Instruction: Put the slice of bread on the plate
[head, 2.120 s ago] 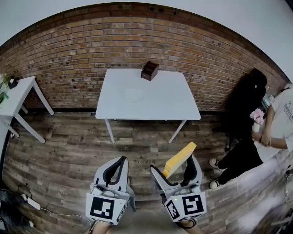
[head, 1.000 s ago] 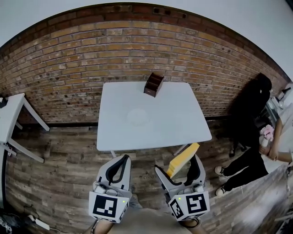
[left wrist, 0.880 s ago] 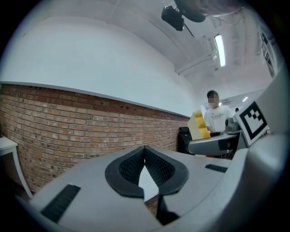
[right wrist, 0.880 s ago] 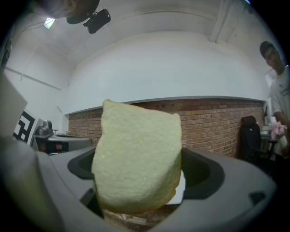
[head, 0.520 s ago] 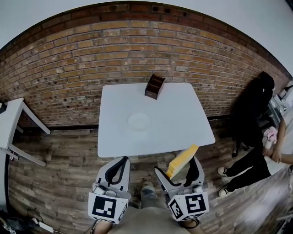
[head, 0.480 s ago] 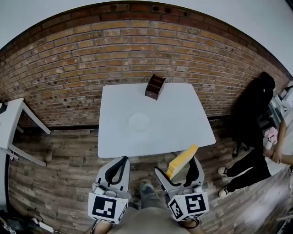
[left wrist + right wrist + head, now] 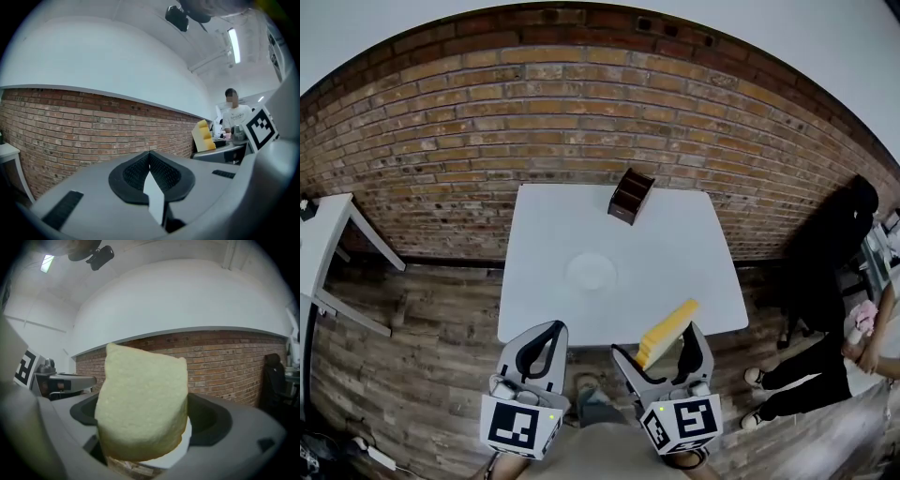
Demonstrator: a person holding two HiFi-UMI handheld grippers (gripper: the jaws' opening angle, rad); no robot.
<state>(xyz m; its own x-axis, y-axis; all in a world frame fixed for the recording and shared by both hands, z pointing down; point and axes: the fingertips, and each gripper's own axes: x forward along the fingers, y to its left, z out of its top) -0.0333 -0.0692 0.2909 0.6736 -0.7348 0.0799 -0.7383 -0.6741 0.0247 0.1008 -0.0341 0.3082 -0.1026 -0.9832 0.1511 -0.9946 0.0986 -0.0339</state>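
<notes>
The slice of bread (image 7: 667, 332) stands up between the jaws of my right gripper (image 7: 656, 341), which is shut on it; in the right gripper view the bread (image 7: 143, 404) fills the middle. A pale round plate (image 7: 592, 272) lies near the middle of the white table (image 7: 694, 281), ahead of both grippers. My left gripper (image 7: 546, 331) is shut on nothing, its pads (image 7: 161, 174) pressed together. Both grippers hover over the wooden floor just before the table's near edge. The left gripper view also catches the bread (image 7: 203, 136) off to the right.
A brown open box (image 7: 631, 195) sits at the table's far edge by the brick wall (image 7: 581, 103). A second white table (image 7: 321, 239) stands at the left. At the right are a dark seated shape (image 7: 839, 248) and a person (image 7: 872, 347).
The table has drawn nearer and now lies just ahead of the grippers. The right gripper still holds the bread upright; the left stays shut.
</notes>
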